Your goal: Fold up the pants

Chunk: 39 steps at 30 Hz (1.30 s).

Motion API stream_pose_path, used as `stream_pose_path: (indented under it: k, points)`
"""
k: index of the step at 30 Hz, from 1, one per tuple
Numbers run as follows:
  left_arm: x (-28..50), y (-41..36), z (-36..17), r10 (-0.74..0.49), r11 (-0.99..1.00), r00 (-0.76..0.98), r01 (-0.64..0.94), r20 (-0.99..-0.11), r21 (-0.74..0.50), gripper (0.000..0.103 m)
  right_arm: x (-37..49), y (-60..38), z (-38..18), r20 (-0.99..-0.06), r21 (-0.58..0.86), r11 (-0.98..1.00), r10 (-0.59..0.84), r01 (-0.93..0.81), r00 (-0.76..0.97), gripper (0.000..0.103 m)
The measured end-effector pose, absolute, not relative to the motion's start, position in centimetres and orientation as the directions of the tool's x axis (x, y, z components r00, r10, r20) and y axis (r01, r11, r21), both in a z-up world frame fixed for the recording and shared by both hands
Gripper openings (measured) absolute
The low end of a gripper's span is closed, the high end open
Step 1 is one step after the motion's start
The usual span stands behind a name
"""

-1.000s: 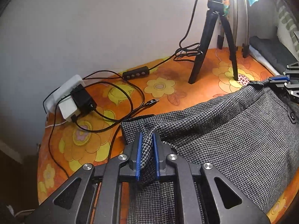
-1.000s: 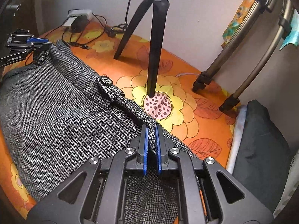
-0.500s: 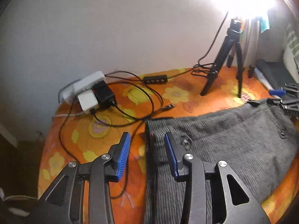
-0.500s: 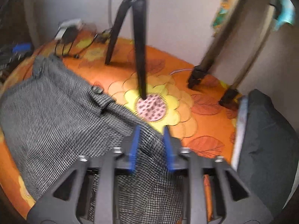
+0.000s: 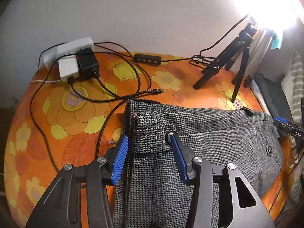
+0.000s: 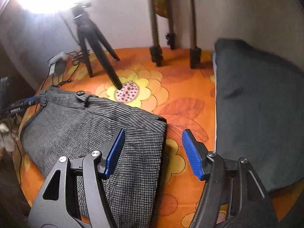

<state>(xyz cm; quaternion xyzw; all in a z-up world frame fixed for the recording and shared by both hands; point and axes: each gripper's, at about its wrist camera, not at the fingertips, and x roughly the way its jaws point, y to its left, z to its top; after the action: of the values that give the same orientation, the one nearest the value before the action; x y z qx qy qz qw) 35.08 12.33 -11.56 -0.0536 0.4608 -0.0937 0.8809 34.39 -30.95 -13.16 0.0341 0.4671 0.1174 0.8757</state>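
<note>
Both grippers, left gripper [image 5: 148,148] and right gripper [image 6: 153,142], gape over pants [image 5: 199,136] edges.

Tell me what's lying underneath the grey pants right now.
The pants lie flat on the orange flowered sheet. A black cable runs toward their left edge; whether it continues beneath, or anything else lies under them, is hidden by the cloth.

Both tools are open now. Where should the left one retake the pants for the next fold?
Probably the waistband corner of the pants. It lies flat on the bedspread with a free edge facing the left tool, so come in low from the left side, one pad sliding under that edge. Avoid the cable alongside.
</note>
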Motion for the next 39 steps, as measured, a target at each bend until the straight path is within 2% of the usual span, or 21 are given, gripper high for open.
stream_pose_path:
  k: [4, 5, 7, 9, 10, 12, 13, 14, 17, 23, 31, 33, 34, 37, 38, 39]
  points:
    - [35.6, 11.9, -12.4, -0.197, 0.98, 0.547, 0.107, -0.814, -0.165, 0.045, 35.3, -30.9, -14.2, -0.818, 0.231, 0.961, 0.277, -0.153, 0.503, 0.065]
    - [35.8, 11.8, -12.6, -0.191, 0.982, 0.544, 0.106, -0.817, -0.16, 0.037, 35.5, -30.6, -14.5, -0.824, 0.229, 0.961, 0.275, -0.154, 0.496, 0.065]
    - [35.9, 11.5, -12.8, -0.18, 0.984, 0.547, 0.105, -0.818, -0.146, 0.032, 35.8, -30.2, -14.9, -0.831, 0.222, 0.963, 0.269, -0.153, 0.487, 0.064]
    - [35.8, 11.3, -12.7, -0.176, 0.984, 0.559, 0.11, -0.81, -0.138, 0.026, 35.8, -30.0, -15.3, -0.833, 0.229, 0.963, 0.271, -0.145, 0.482, 0.055]
    - [35.7, 11.2, -12.6, -0.169, 0.985, 0.568, 0.115, -0.805, -0.126, 0.013, 35.8, -29.8, -15.5, -0.836, 0.235, 0.961, 0.277, -0.147, 0.474, 0.044]
    - [35.5, 11.2, -12.4, -0.165, 0.986, 0.583, 0.119, -0.796, -0.118, 0.011, 35.7, -29.5, -15.7, -0.84, 0.224, 0.964, 0.265, -0.143, 0.474, 0.038]
    - [35.3, 11.2, -12.1, -0.167, 0.986, 0.593, 0.123, -0.788, -0.116, 0.009, 35.7, -29.3, -15.8, -0.839, 0.223, 0.964, 0.266, -0.146, 0.475, 0.026]
    - [35.2, 11.2, -12.0, -0.164, 0.986, 0.602, 0.125, -0.782, -0.11, 0.008, 35.6, -29.1, -15.8, -0.835, 0.234, 0.96, 0.28, -0.154, 0.474, 0.02]
    - [34.9, 11.2, -11.3, -0.151, 0.988, 0.635, 0.123, -0.758, -0.094, 0.008, 35.1, -28.5, -15.1, -0.822, 0.219, 0.963, 0.27, -0.159, 0.501, 0.014]
    - [35.6, 11.1, -10.9, -0.129, 0.991, 0.656, 0.113, -0.744, -0.073, 0.007, 34.6, -28.0, -13.8, -0.795, 0.177, 0.969, 0.244, -0.173, 0.555, 0.012]
    - [37.0, 10.7, -12.1, -0.083, 0.995, 0.653, 0.094, -0.753, -0.028, 0.008, 35.9, -27.8, -15.0, -0.808, 0.126, 0.982, 0.184, -0.141, 0.559, 0.012]
    - [36.9, 10.4, -12.0, -0.064, 0.996, 0.656, 0.093, -0.752, -0.003, 0.009, 36.1, -27.4, -15.1, -0.81, 0.09, 0.985, 0.157, -0.144, 0.565, 0.012]
    - [36.9, 10.4, -11.9, -0.043, 0.997, 0.658, 0.081, -0.752, 0.015, 0.013, 36.2, -27.2, -15.0, -0.811, 0.072, 0.987, 0.143, -0.145, 0.568, 0.013]
    - [36.7, 10.9, -11.1, -0.022, 0.998, 0.658, 0.055, -0.752, 0.019, 0.015, 36.1, -27.7, -14.3, -0.815, 0.11, 0.986, 0.161, -0.124, 0.557, 0.019]
    - [36.3, 11.2, -10.6, -0.029, 0.998, 0.664, 0.056, -0.748, 0.011, 0.015, 35.7, -27.9, -13.8, -0.811, 0.107, 0.987, 0.158, -0.123, 0.563, 0.029]
    - [35.7, 11.6, -9.9, -0.029, 0.999, 0.673, 0.052, -0.739, 0.008, 0.016, 35.4, -27.9, -13.3, -0.808, 0.093, 0.988, 0.148, -0.125, 0.571, 0.034]
